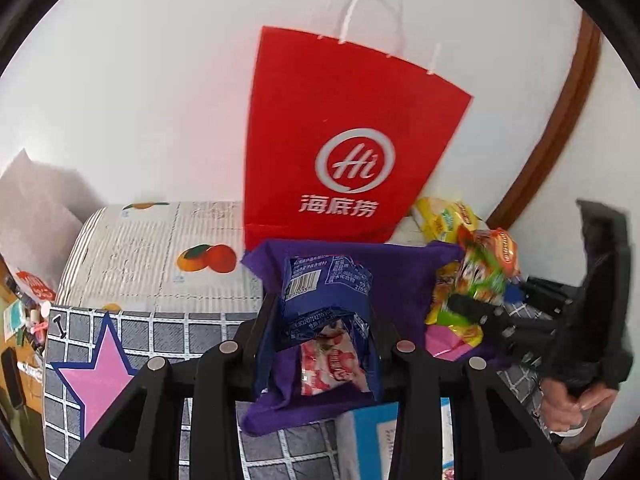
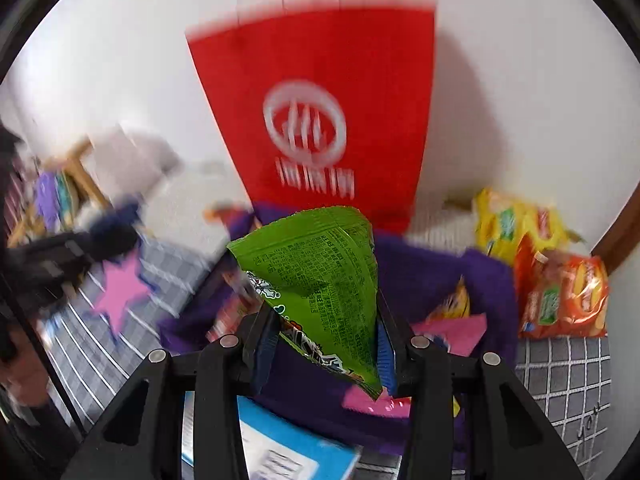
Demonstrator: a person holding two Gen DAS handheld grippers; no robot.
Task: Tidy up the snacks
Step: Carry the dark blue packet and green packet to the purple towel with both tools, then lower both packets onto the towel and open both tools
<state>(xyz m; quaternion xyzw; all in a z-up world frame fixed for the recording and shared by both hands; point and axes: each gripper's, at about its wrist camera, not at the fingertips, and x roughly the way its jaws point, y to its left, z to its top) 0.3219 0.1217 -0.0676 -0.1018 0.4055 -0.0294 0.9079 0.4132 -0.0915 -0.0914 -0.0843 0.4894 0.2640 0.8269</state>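
1. Blue wrapper pinched tight in the left gripper (image 1: 320,332), both fingers closing on the blue snack packet (image 1: 326,300), barcode side facing up, a red-and-white sweet wrapper (image 1: 332,368) showing through below.
2. Hanging right over the purple cloth bag (image 1: 400,280), packet sitting low against the purple fabric.
3. Clamping down on a green snack packet (image 2: 320,276) with the right gripper (image 2: 324,344), fingers squeezing its lower corner, printed back facing the camera, packet standing up and tilting left.
4. Holding that green one above the same purple bag (image 2: 432,276), with pink and yellow wrappers lying in the bag.
5. Standing tall behind everything against the white wall: a red paper bag (image 1: 352,128) with white handles and a round white logo.
6. Lying beside it to the right: yellow packets (image 2: 508,220) and an orange chip bag (image 2: 564,296), just off the purple bag's edge.
7. Spreading underneath: a grey checked bedcover (image 1: 172,332) with a pink star (image 1: 100,376), and a blue-and-white box (image 2: 280,448) right at the near edge.
8. Blurring heavily in the right wrist view, so finer print not readable.
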